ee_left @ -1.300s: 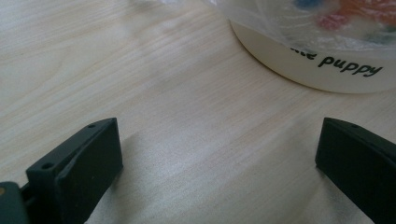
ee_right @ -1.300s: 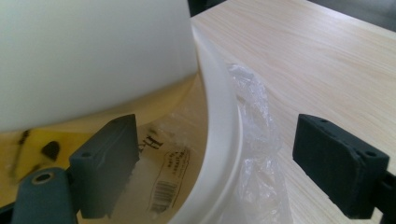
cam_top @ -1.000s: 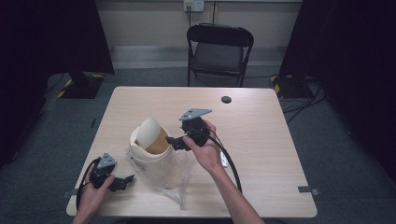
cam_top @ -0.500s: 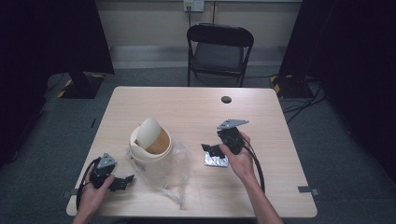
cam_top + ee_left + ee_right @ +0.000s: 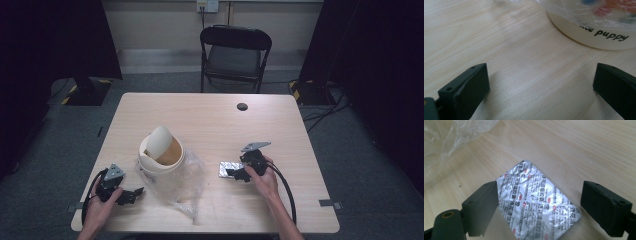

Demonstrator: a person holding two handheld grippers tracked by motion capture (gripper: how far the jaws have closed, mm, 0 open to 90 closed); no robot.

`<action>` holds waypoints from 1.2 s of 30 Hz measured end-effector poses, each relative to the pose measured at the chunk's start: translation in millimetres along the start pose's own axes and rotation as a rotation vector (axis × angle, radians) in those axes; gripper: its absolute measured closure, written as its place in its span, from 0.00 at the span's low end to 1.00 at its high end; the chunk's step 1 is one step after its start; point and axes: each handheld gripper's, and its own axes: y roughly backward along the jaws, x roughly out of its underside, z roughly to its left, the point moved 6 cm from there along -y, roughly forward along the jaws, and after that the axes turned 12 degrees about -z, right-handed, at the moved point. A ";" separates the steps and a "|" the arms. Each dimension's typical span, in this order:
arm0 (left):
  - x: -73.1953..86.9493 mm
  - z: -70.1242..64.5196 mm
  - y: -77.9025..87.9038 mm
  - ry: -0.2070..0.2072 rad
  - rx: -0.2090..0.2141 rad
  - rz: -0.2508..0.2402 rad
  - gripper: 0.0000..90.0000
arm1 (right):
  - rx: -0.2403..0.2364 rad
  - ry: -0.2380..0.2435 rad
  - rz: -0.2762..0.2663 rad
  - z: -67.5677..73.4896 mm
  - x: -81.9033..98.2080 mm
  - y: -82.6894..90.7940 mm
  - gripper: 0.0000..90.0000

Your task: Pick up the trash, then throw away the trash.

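A silver blister pack (image 5: pixel 537 202) is seen lying flat on the desk (image 5: pixel 210 117), right of the cream swing-lid bin (image 5: pixel 161 155) and its clear plastic bag (image 5: pixel 186 187). The right tongs (image 5: pixel 235 173) are held low over the pack with the jaws spread wide; in the right gripper view the foil lies between them, its edge just beside one jaw, ungripped. The left tongs (image 5: pixel 131 193) are rested near the desk's front left corner, jaws wide apart and holding nothing, just beside the bin's base.
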 end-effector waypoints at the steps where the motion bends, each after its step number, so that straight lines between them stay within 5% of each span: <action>1: 0.0 0.0 0.0 0.000 0.000 0.000 0.00 | 0.000 0.000 0.000 0.0 0.0 0.0 0.16; 19: 0.0 0.0 0.0 0.000 0.000 0.000 0.00 | -0.030 0.067 0.004 30.3 25.8 25.6 0.19; 24: 0.0 0.0 0.0 0.000 0.000 0.000 0.00 | 0.036 0.105 -0.011 31.7 28.1 25.6 0.23; 36: 0.0 0.1 -0.1 0.000 0.000 0.000 0.00 | 0.058 0.163 -0.007 35.4 27.4 16.4 0.16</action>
